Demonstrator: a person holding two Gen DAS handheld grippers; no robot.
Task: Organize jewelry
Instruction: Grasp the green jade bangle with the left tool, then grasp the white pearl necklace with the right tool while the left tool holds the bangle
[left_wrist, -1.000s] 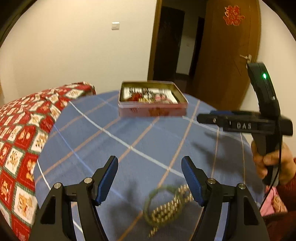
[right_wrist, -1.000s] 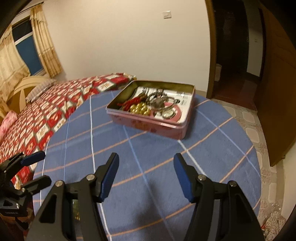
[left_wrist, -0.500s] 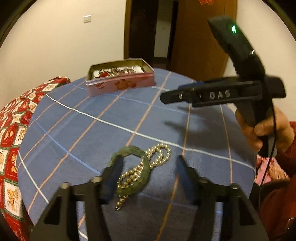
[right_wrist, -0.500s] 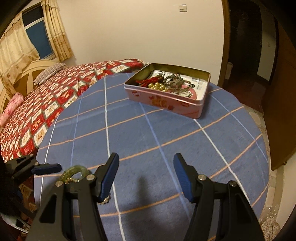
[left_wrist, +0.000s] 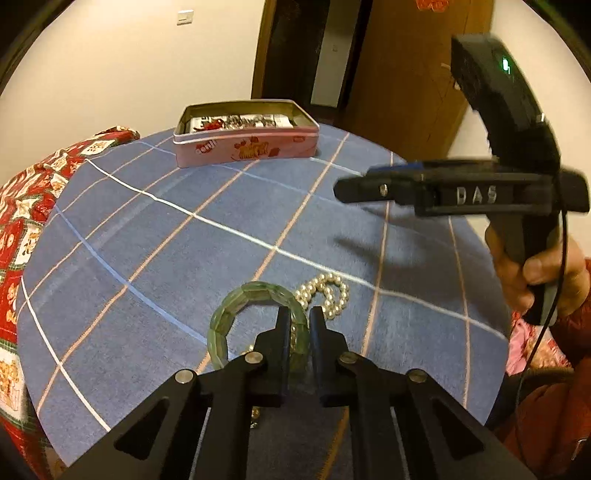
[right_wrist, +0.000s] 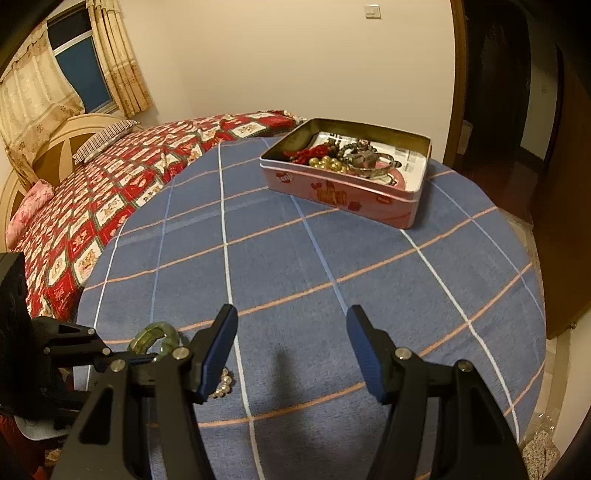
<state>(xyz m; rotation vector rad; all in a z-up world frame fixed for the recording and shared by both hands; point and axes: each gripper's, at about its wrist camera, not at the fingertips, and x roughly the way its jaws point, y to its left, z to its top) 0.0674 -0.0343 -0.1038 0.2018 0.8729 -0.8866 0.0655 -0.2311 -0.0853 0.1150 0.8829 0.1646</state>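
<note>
Only clear text is "DAS" in raised letters on the right tongs (left_wrist: 354, 190), right side of the left wrist view. The pink tin (left_wrist: 245, 142) has a logo, too blurry to read.

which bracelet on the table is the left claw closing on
The green bracelet: the closing left claw pinches its band, while the pearl bracelet lies free beside it.

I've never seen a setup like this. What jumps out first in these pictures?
Nearest the camera, the black fingers of the left gripper are closing on a green bangle that lies on the blue checked tablecloth, with a pearl bracelet beside it. At the far side of the table sits an open pink tin heaped with jewelry. The right gripper hovers open, holding nothing.
</note>
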